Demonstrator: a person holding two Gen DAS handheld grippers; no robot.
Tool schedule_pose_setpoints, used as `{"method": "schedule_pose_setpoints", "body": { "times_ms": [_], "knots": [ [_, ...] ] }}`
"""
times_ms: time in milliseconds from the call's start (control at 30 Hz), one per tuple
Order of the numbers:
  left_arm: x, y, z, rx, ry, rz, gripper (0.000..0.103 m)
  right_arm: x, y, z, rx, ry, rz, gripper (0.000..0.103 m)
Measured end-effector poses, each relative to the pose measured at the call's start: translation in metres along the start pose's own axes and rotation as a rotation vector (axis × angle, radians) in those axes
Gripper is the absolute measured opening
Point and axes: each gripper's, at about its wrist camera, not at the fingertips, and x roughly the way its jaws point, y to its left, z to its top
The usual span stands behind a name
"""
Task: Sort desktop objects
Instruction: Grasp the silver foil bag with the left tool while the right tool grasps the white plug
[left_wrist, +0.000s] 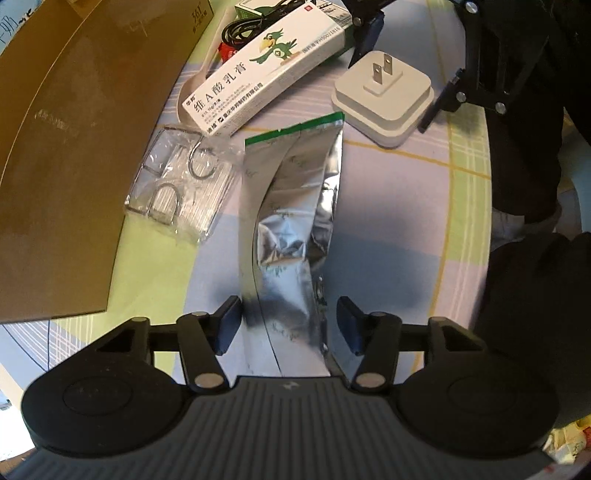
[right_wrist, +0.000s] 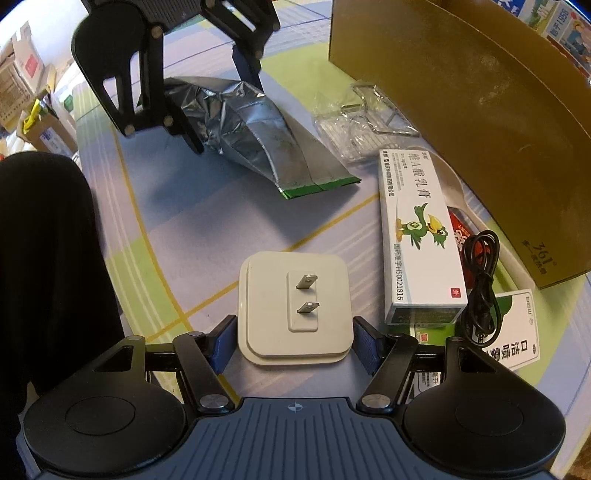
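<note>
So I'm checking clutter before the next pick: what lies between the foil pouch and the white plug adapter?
Nothing: only bare patterned tablecloth separates the foil pouch from the white plug adapter, clearest in the right wrist view.

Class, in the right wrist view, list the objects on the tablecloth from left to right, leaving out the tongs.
Silver foil pouch → white plug adapter → white ointment box with the green bird → black cable → brown cardboard box.

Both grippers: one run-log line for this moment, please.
left gripper: astride foil pouch, no clamp seen | right gripper: astride white plug adapter, resting on tablecloth
</note>
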Motion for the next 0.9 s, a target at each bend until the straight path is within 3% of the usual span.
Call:
{"method": "schedule_pose_setpoints", "body": {
  "times_ms": [333,433,667,900],
  "knots": [
    [0.018,0.007,0.008,-0.067,-0.020,-0.030,0.054,0.009,-0.016,0.006,0.061,-0.036,0.023,0.064],
    [0.017,0.008,0.004,-0.094,-0.030,-0.033,0.046,0.011,-0.017,0.010,0.078,-0.041,0.037,0.068],
    [0.018,0.004,-0.006,-0.136,-0.036,-0.033,0.042,0.014,-0.017,0.016,0.072,-0.039,0.029,0.071],
    [0.023,0.003,-0.010,-0.216,-0.044,-0.025,0.047,0.012,-0.010,0.014,0.083,-0.043,0.008,0.062]
  ]
}}
